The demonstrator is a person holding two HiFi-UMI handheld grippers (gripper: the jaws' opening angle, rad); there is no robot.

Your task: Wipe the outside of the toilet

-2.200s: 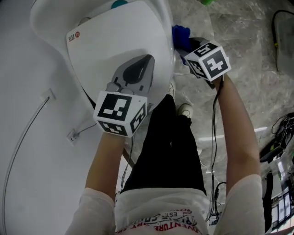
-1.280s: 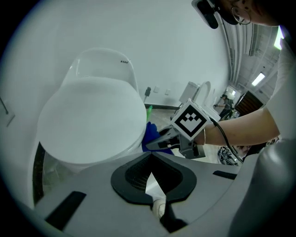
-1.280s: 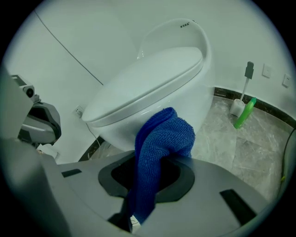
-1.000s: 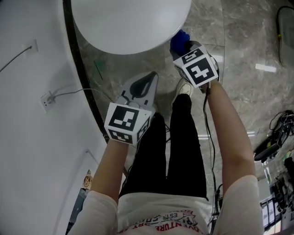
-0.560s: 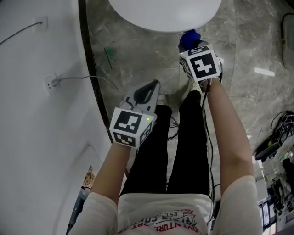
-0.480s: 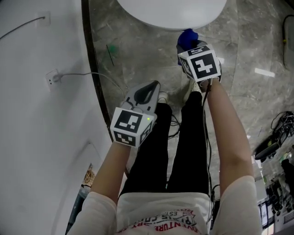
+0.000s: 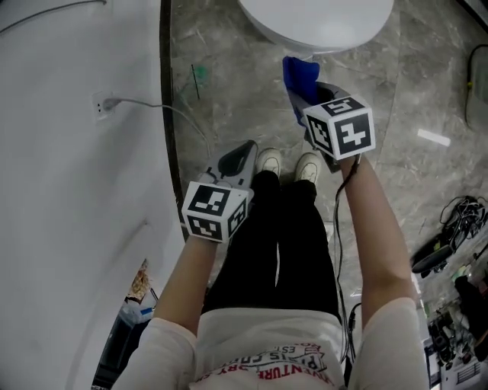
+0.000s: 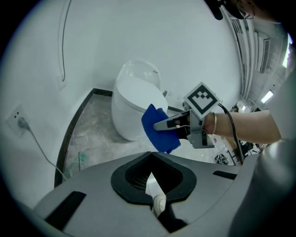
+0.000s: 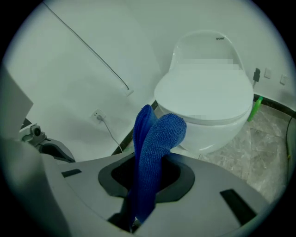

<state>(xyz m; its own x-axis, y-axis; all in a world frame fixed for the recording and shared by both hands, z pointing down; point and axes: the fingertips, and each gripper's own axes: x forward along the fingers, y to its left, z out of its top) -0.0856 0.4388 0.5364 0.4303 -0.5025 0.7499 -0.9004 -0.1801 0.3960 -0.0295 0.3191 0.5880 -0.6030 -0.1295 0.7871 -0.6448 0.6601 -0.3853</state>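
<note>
The white toilet (image 7: 316, 19) shows only its front rim at the top of the head view; the whole bowl with its closed lid appears in the right gripper view (image 9: 208, 102) and the left gripper view (image 8: 136, 109). My right gripper (image 7: 303, 95) is shut on a blue cloth (image 7: 299, 76), held in the air a short way off the bowl's front and not touching it. The cloth (image 9: 155, 148) hangs folded out of the jaws. My left gripper (image 7: 245, 152) is shut and holds nothing, low beside my legs above the floor.
A white curved wall with a dark skirting (image 7: 169, 152) runs along the left, with a socket and cable (image 7: 101, 104) on it. My shoes (image 7: 268, 161) stand on the marble floor. A green brush (image 9: 253, 109) stands right of the toilet. Cables (image 7: 450, 228) lie at the right.
The view and both grippers have drawn back from the toilet, which has slid to the top edge. The right gripper keeps the blue cloth; the left has come down beside my legs.
</note>
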